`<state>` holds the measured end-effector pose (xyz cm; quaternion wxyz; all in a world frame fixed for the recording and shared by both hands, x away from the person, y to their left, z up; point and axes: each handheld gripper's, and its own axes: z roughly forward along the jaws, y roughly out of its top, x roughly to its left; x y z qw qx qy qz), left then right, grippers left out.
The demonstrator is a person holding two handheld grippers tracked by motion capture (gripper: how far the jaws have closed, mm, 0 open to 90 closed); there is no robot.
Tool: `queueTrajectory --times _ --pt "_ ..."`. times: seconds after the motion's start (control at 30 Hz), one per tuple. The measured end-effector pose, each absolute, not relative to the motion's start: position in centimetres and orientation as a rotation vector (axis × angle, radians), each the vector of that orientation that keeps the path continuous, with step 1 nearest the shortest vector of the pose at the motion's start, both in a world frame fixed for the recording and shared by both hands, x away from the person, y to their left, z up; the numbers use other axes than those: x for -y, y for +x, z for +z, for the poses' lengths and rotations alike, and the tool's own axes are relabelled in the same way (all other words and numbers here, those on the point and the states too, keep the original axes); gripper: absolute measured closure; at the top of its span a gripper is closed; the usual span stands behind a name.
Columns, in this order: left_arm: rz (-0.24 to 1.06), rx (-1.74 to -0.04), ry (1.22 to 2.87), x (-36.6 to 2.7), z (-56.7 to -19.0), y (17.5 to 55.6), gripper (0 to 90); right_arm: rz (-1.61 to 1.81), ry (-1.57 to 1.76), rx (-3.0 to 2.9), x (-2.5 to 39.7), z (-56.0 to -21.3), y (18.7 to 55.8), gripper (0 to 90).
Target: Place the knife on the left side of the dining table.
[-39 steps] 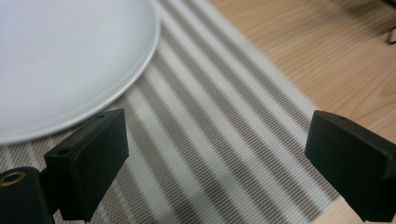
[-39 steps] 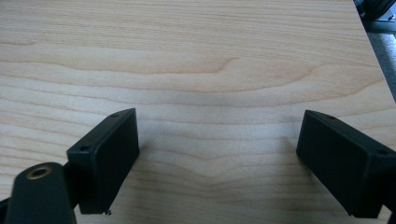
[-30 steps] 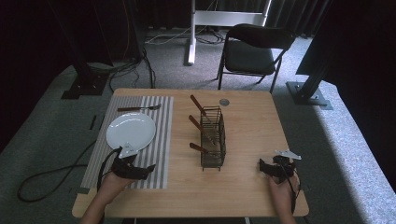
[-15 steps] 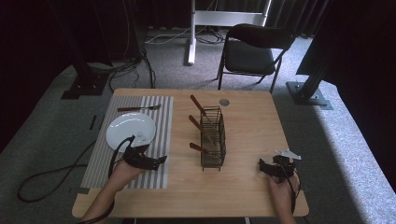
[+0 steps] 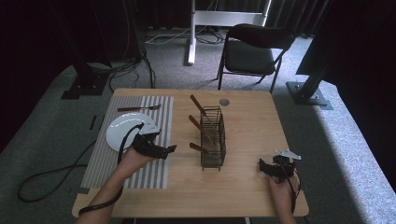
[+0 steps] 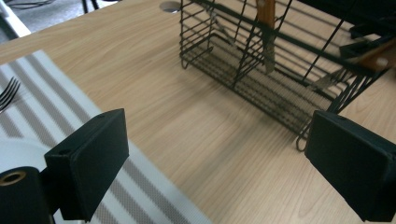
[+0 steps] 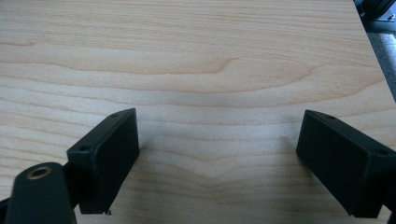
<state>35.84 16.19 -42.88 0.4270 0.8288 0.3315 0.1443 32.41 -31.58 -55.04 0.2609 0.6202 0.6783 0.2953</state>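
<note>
A: What are the left tongs (image 5: 169, 149) doing in the high view?

B: They hover over the right edge of the striped mat (image 5: 133, 144), just beside the white plate (image 5: 122, 131), pointing toward the wire basket (image 5: 212, 137). The right tongs (image 5: 262, 167) sit low near the table's (image 5: 252, 126) right front corner, well apart from the basket.

A: And what else is on the table?

B: A fork (image 5: 137, 108) lies at the far end of the mat. Three wooden-handled utensils (image 5: 197, 105) lean out of the basket toward the left. A small round disc (image 5: 224, 101) rests near the far edge. A black chair (image 5: 256, 46) stands behind.

A: What does the left gripper view show?

B: The left tongs (image 6: 215, 154) are spread wide with nothing between them. Beyond them are bare wood, the mat's edge (image 6: 60, 116) and the basket (image 6: 275, 74), with a wooden handle (image 6: 267, 11) standing in it. Fork tines (image 6: 9, 91) peek in at the left.

A: The right gripper view?

B: The right tongs (image 7: 217, 158) are likewise parted and empty, above plain table (image 7: 196, 60).
</note>
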Motion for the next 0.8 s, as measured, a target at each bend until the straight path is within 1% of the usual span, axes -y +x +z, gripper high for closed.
queueTrajectory --times 0.2,0.27,0.47,0.63,0.67,0.7,0.8 --pt "0.347 -0.812 2.062 -15.2 -41.9 37.0 6.5 0.802 1.682 -1.834 31.6 -55.0 32.4 12.3" --pt "0.363 -0.809 2.053 -14.8 -41.5 37.4 10.5 0.8 1.681 -1.836 31.6 -55.0 32.4 12.3" --pt "0.328 -0.805 2.009 -13.9 -40.6 38.5 10.6 0.8 1.68 -1.836 31.6 -55.0 32.4 12.3" --pt "0.324 -0.787 2.007 -12.9 -39.9 38.8 10.6 0.8 1.68 -1.836 31.6 -55.0 32.4 12.3" --pt "0.305 -0.78 2.002 -12.5 -39.6 39.0 10.6 0.801 1.681 -1.836 31.6 -55.0 32.4 12.3" --pt "0.302 -0.778 1.998 -12.3 -39.5 39.1 13.1 0.8 1.68 -1.836 31.6 -55.0 32.4 12.3" --pt "0.292 -0.775 1.999 -11.7 -39.3 39.4 14.6 0.8 1.681 -1.836 31.6 -55.0 32.4 12.3"
